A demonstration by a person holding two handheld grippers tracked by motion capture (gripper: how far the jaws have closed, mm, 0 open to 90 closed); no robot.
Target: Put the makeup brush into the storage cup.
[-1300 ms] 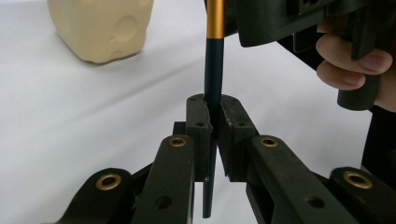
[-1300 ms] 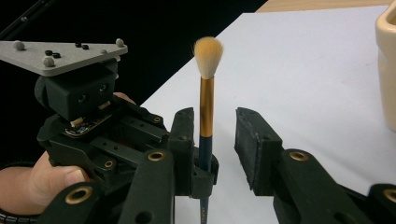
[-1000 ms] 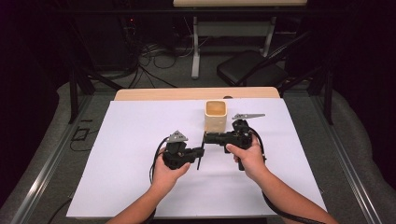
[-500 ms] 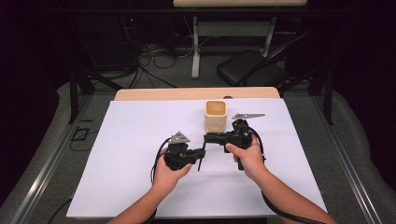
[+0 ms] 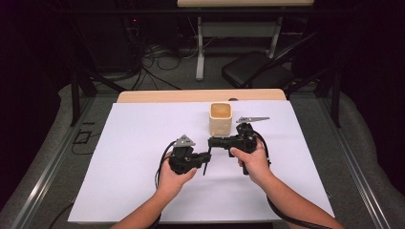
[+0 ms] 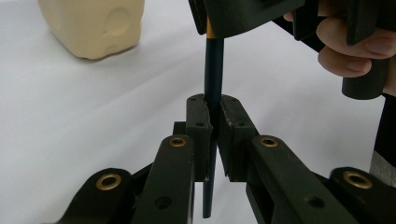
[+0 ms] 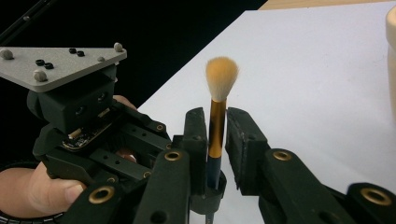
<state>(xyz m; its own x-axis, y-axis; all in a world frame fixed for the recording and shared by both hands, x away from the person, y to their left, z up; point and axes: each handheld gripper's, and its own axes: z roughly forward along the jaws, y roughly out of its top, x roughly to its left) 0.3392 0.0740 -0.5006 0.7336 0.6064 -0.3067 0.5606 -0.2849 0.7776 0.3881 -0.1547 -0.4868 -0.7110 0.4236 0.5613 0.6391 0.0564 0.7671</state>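
Both claws meet on one brush [image 7: 218, 100]: left gripper [image 5: 206, 157] pinches its dark handle tight, while right gripper [image 5: 213, 141], jaws just closing, straddles the gold ferrule with a gap showing at one pad. Handover looks half done. One cream cup [image 5: 221, 118] stands just beyond them, likely the brush's destination.

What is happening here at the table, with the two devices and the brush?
A person passes a thin dark-handled makeup brush with a gold ferrule and tan bristles between two hand-held tools. The left tool is clamped on its handle. The right tool has just been closing around the ferrule, with a gap on one side. A cream square cup stands behind on the white table.
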